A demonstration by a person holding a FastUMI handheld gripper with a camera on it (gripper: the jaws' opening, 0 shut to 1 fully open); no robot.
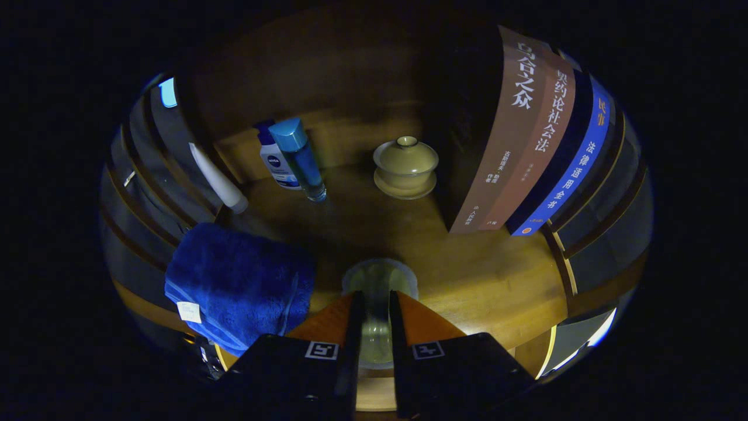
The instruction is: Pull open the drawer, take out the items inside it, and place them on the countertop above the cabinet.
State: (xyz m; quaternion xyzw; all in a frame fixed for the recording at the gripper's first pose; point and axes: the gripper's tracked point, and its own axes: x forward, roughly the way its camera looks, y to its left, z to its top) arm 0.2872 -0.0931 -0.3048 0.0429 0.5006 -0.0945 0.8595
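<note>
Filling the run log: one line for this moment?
tongs: shut on clear cup | over countertop | nearby: blue towel, lidded teacup

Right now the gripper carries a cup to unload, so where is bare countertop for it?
The gripper is shut on the clear cup. Bare wood lies just beyond it, between blue towel, lidded bowl and books. Bottles crowd the far corner.

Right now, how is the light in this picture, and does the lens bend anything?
In the gripper view the light is dim and warm: the wooden countertop glows near the gripper, while the back wall falls into deep shadow. The fisheye curves the books and the slats at both sides. The jaws stand close on a pale glass cup; whether both press on it, I cannot tell.
</note>
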